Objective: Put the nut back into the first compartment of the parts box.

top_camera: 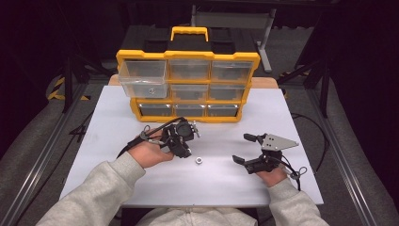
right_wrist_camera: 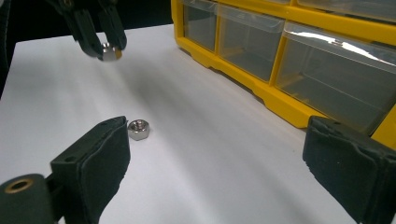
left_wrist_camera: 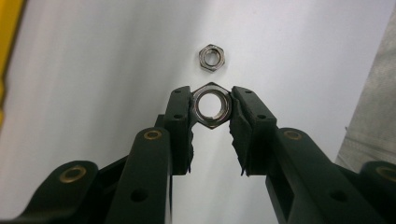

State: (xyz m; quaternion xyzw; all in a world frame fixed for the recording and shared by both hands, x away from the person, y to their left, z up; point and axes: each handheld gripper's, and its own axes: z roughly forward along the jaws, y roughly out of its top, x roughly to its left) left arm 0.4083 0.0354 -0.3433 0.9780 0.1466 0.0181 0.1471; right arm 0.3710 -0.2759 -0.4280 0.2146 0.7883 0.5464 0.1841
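Observation:
My left gripper (left_wrist_camera: 212, 100) is shut on a steel hex nut (left_wrist_camera: 212, 106), gripped by its flat sides and held a little above the white table. A second hex nut (left_wrist_camera: 212, 58) lies loose on the table just past the fingertips. In the high view this loose nut (top_camera: 199, 161) lies between the two hands, just right of my left gripper (top_camera: 184, 149). My right gripper (top_camera: 241, 148) rests at the right with its jaws wide apart and nothing between them. In the right gripper view, the loose nut (right_wrist_camera: 138, 129) lies beside its left finger (right_wrist_camera: 100, 154), and the left gripper (right_wrist_camera: 103, 44) holds its nut (right_wrist_camera: 110, 51) farther off.
A yellow parts organizer (top_camera: 188, 56) with clear drawers stands at the table's back. Its top-left drawer (top_camera: 142, 77) is pulled out and holds a nut (top_camera: 151, 90). The white table (top_camera: 282, 122) has bare room at right and front. The organizer (right_wrist_camera: 261, 88) is close on the right gripper's right.

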